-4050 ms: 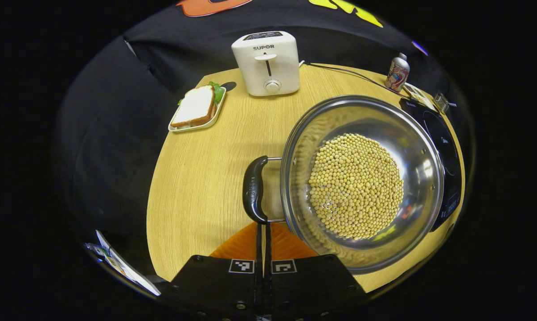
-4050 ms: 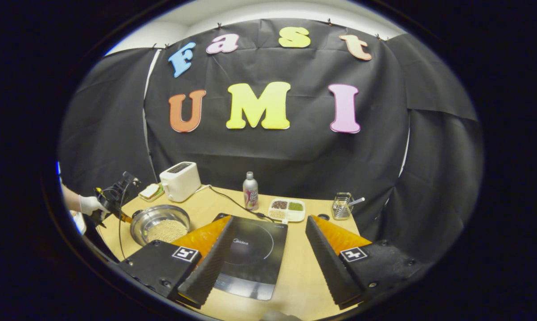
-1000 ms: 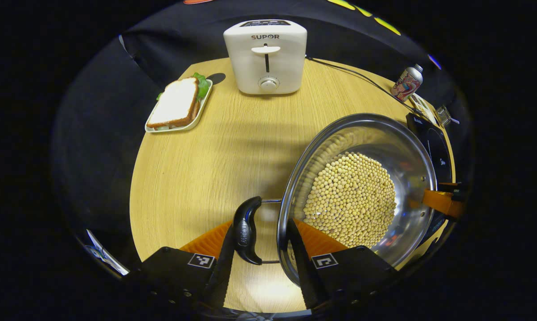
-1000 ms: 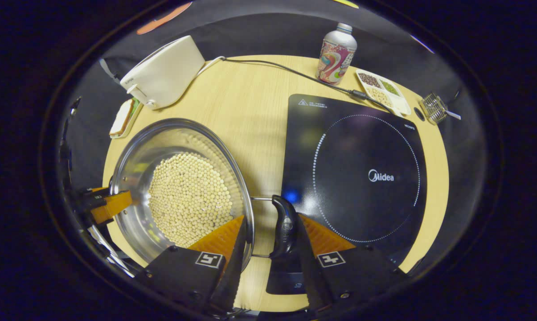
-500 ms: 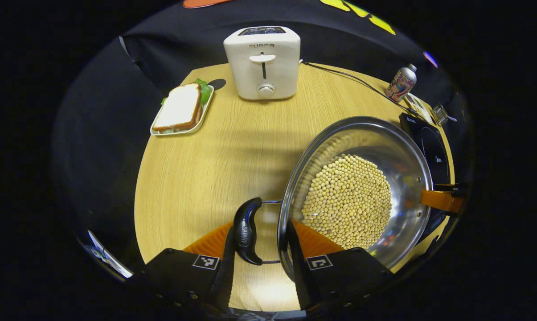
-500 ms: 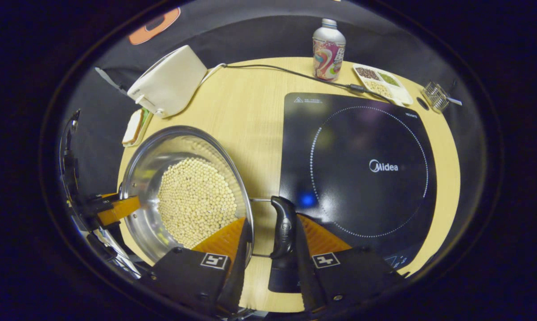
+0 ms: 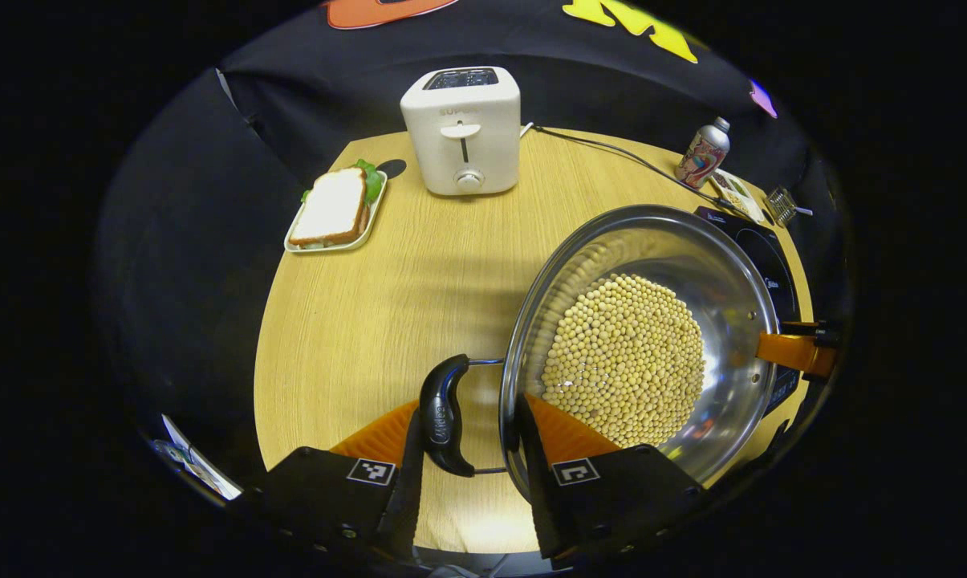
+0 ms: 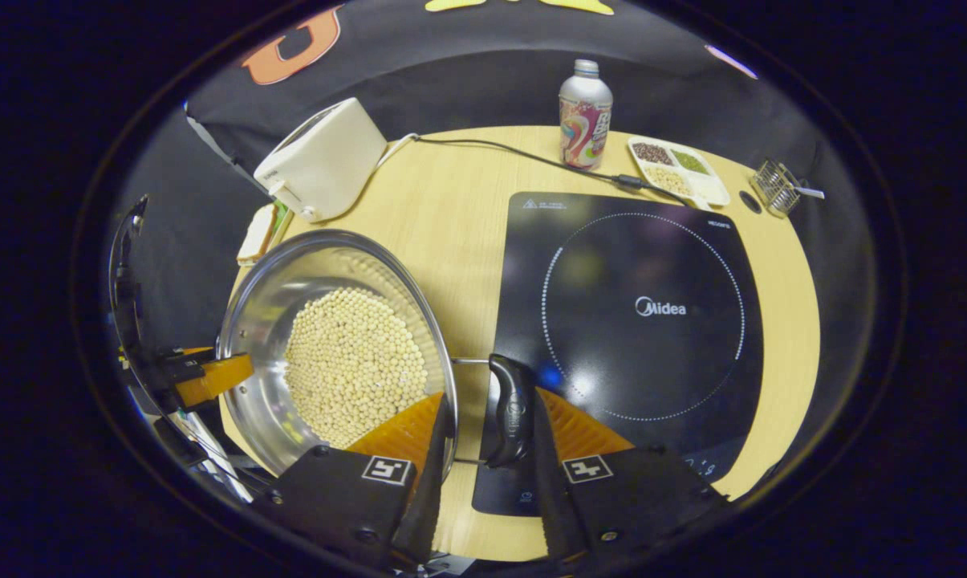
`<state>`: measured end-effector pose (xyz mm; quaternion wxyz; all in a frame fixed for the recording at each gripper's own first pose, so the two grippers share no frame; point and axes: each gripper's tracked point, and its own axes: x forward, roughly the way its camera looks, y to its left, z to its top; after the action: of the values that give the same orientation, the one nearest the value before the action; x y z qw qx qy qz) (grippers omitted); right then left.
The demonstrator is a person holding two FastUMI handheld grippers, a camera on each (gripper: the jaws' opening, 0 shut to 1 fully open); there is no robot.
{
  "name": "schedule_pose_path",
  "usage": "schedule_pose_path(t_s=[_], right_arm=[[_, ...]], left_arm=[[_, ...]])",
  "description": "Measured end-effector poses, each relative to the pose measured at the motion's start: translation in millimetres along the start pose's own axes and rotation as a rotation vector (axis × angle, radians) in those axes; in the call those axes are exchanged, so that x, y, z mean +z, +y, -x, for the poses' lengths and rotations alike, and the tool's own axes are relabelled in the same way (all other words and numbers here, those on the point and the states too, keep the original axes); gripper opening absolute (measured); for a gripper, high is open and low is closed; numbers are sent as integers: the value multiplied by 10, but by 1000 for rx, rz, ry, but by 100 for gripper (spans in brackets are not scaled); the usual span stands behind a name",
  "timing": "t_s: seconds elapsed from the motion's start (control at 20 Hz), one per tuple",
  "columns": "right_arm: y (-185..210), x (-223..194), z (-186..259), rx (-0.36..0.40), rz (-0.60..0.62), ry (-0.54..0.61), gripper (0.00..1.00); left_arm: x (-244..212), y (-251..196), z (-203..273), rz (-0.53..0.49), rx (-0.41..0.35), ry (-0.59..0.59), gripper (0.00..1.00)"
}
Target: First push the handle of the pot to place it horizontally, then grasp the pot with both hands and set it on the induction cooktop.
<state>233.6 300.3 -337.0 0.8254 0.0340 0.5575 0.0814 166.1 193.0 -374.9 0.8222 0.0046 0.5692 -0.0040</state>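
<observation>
Between the jaws of the left gripper (image 7: 469, 449) sits the pot's near side handle (image 7: 441, 415), a black grip on two wire arms that runs crosswise to the fingers. One finger lies outside the grip and the other is against the pot wall just under the rim, so the jaws straddle the handle; I cannot tell whether both pads actually press on it. The right gripper (image 8: 486, 449) stands the same way at the opposite side handle (image 8: 512, 411), one finger under the rim, the other outside the grip, and pad contact is again unclear. In the left gripper view, an orange finger of that far gripper (image 7: 796, 351) shows past the rim.

Beyond the fingers, the steel pot (image 8: 266, 321), its bottom covered with soybeans (image 7: 623, 357), is near the front edge of the surface (image 7: 419, 265). Whether it rests there or hangs just above, I cannot tell. The induction cooktop (image 8: 643, 305) lies directly beside the pot on the right gripper's side, its near edge just past that handle. The line joining the two handles points toward the cooktop, so the carry looks like a sideways shift along it, with the right gripper leading.
</observation>
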Motion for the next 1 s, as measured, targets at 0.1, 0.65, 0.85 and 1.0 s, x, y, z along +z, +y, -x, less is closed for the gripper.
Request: schedule_pose_path(t_s=[0.1,0.65,0.85,1.0], right_arm=[[-52,15,74,-4,3,-21,54],[-572,73,394,-35,-33,-88,52],[-757,122,503,-38,-56,-104,55],[-928,172,570,-43,-60,-121,55]], left_arm=[[-6,-4,-8,-7,-4,-13,56],[28,-14,-218,-61,-85,-40,56],[81,-56,-229,-91,-105,-56,56],[74,-79,-276,-100,-127,-62,56]])
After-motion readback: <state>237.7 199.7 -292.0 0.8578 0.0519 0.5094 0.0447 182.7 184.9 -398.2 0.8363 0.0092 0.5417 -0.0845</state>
